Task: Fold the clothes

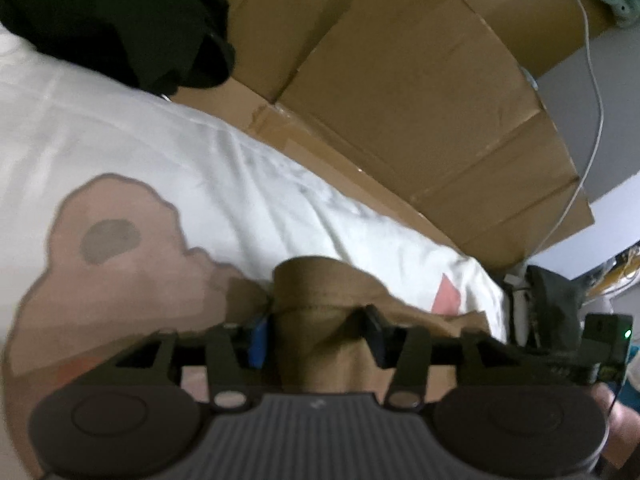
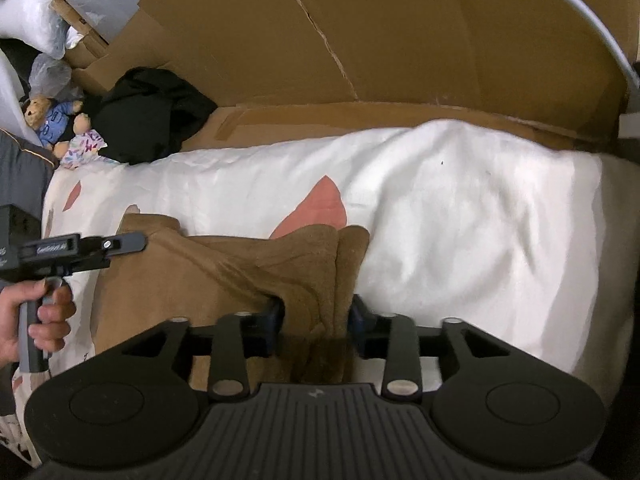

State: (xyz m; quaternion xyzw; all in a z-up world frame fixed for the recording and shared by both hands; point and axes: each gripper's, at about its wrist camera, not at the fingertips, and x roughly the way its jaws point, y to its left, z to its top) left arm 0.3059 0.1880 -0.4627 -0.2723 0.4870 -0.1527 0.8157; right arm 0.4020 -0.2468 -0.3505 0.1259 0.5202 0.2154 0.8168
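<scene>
We see a brown fleece garment [image 2: 224,268] lying on the bed, bunched rather than flat: soft matte nap, thick rolled folds, one ridge running up between the right tongs [image 2: 316,320]. Its far edge ends in two rounded lobes next to a pink shape printed on the sheet. The left part of the garment spreads flatter toward the left tongs [image 2: 120,246], seen from the side in the right wrist view.

Right tongs: the blue pads sit either side of the fabric ridge, and the cloth fills the gap between them. We can't tell whether the pads actually press on it.

Left tongs [image 1: 316,336]: a hump of the same brown fabric [image 1: 320,292] stands between the fingers, with the blue pad at left and the black finger at right against the cloth. The frame is blurred, so we can't tell whether that is a grip or just contact.

A hand [image 2: 36,320] holds the left tool's grey handle, fingers wrapped around it.

The garment rests on a white bed sheet [image 2: 460,208] with pink and tan cartoon prints. A dark, crumpled piece of clothing [image 2: 148,116] lies at the far left corner of the bed. Flattened cardboard [image 2: 360,40] stands behind the bed. Two teddy bears [image 2: 52,124] sit beside the dark clothing, one in a blue shirt. A white cable [image 1: 592,80] hangs down past the cardboard in the left wrist view.
</scene>
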